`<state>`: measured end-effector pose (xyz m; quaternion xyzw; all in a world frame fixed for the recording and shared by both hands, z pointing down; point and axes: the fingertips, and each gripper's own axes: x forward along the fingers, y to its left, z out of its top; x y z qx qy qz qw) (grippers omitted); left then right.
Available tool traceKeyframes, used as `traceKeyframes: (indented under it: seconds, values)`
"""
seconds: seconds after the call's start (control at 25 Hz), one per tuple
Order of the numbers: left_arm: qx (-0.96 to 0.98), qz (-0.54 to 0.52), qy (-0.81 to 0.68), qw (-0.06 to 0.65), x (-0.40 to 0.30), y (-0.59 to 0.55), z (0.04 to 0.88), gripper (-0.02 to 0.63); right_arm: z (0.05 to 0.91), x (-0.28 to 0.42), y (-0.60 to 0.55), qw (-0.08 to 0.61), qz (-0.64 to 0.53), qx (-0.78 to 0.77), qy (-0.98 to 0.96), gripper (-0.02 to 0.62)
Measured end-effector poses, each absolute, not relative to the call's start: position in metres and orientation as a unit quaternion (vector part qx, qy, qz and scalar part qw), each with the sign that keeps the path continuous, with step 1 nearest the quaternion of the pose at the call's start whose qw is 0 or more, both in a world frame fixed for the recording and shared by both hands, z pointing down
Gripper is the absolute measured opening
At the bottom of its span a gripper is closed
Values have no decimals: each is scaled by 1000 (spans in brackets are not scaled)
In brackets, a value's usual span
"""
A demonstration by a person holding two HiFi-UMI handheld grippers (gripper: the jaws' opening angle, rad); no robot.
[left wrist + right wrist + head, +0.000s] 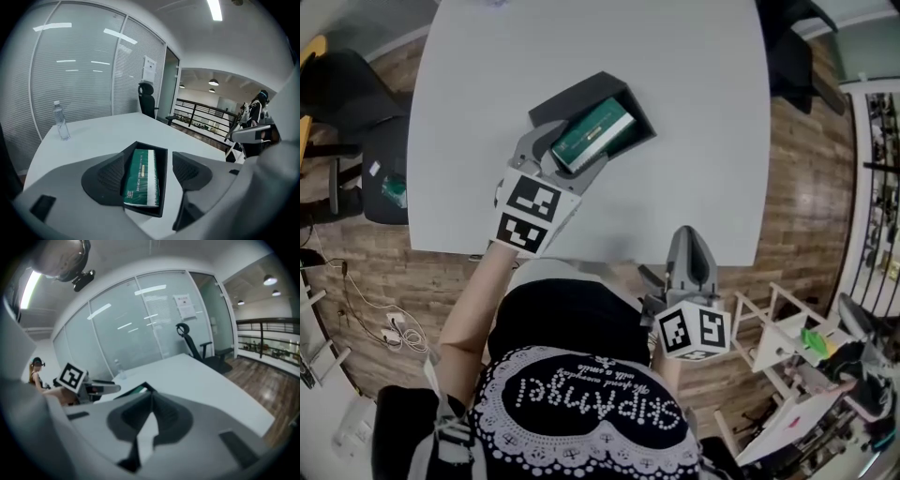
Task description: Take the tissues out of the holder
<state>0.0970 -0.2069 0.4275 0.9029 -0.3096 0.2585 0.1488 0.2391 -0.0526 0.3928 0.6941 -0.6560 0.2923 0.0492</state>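
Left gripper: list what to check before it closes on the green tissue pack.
1. Left gripper jaws apart: ok.
2. Green plastic-wrapped tissue pack lined up between the jaws in the left gripper view: ok.
3. Pads set to meet the pack's sides, not the wall of the black box-shaped holder: cannot tell.
4. Holder braced against lifting with the pack: not ok, nothing holds it.
5. Right gripper, jaws together, away from the holder: ok.
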Motion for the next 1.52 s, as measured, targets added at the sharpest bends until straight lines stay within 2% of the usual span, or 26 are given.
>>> traceKeyframes:
  seconds: [0.52,1.52]
  values:
    - [876,329,-304,180,106,-229,494,332,408,237,-79,55,315,678,-662,35]
    - [819,432,-293,239,110,-233,544,356,420,244,-99,63,333,670,-660,35]
